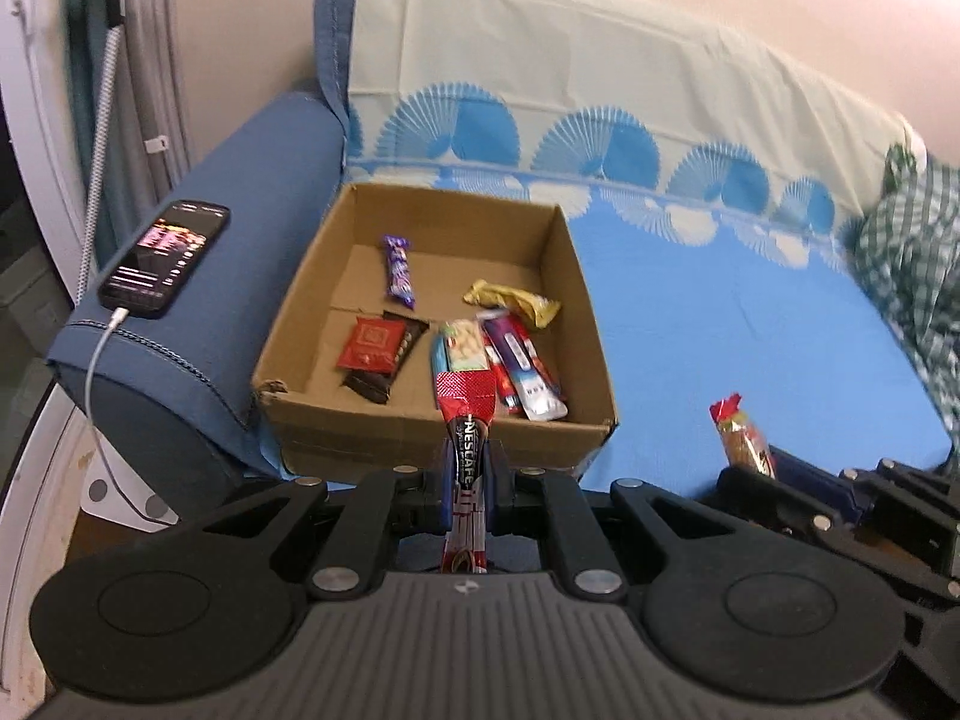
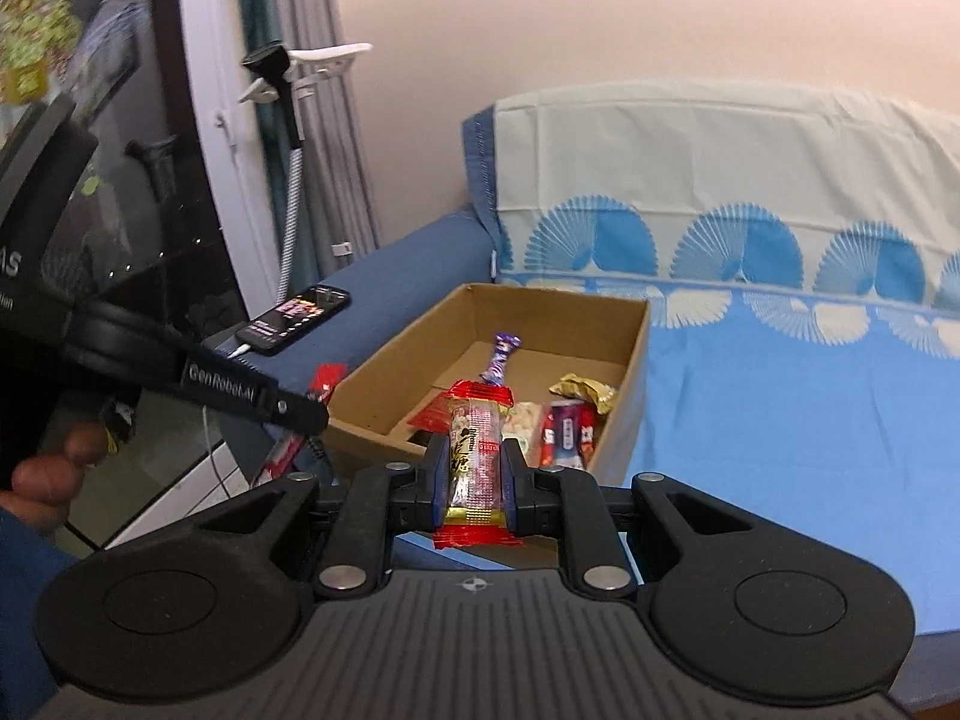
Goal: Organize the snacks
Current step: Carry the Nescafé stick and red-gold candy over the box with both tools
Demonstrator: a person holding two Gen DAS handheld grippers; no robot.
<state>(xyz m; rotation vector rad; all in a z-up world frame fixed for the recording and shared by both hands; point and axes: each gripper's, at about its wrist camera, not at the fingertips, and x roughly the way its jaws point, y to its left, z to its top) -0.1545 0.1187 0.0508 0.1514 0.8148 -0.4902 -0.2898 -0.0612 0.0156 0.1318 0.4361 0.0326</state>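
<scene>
The left gripper (image 1: 465, 483) is clamped on a red Nescafe stick (image 1: 467, 450). The right gripper (image 2: 474, 480) pinches a clear red-ended snack packet (image 2: 475, 456), maybe peanuts. Ahead of both stands 1 cardboard box (image 1: 420, 420).

Brown box (image 1: 372, 420), blue fan-patterned sheet (image 1: 750, 324), red-black sachet (image 1: 467, 420).

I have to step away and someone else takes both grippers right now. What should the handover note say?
Left gripper: shut on a Nescafe stick, just short of the cardboard box.
Right gripper: shut on a clear snack packet with red ends, also in front of the box.
In the box, on the sofa's blue cover: purple bar, yellow wrapper, red packet, dark bar, several more sticks.
Done: those are in the box.
Left: drop both held items into the box. No other loose snacks are visible.
</scene>
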